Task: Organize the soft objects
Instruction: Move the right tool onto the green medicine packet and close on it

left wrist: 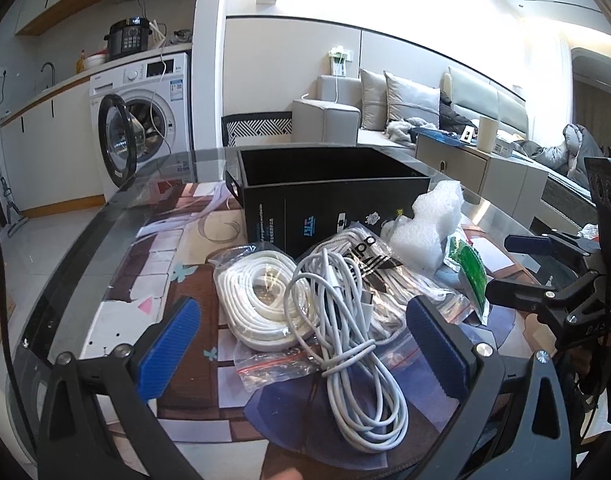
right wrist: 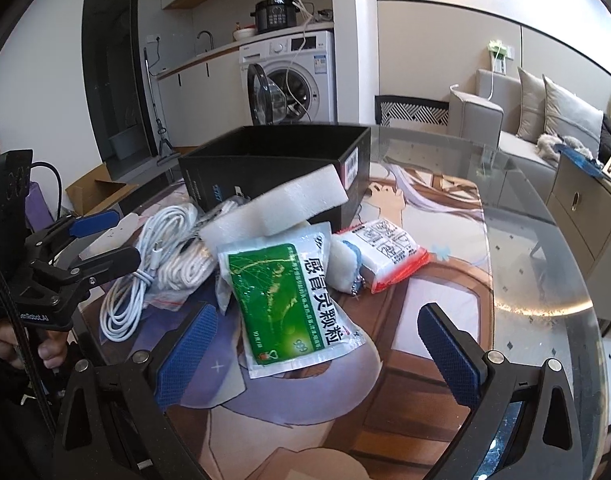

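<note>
glass table (right wrist: 545, 240) with a heap of soft items near an open black box (left wrist: 329, 196). left gripper (left wrist: 301, 344): jaws wide apart, holding nothing, poised over a loose white cable (left wrist: 345, 320) lying on a bagged cable coil (left wrist: 261, 304). right gripper (right wrist: 317, 348): jaws wide apart, empty, over a green packet (right wrist: 281, 300). a white foam block (right wrist: 281, 208) leans on the box; a small printed pack (right wrist: 389, 248) lies to the right.
</note>
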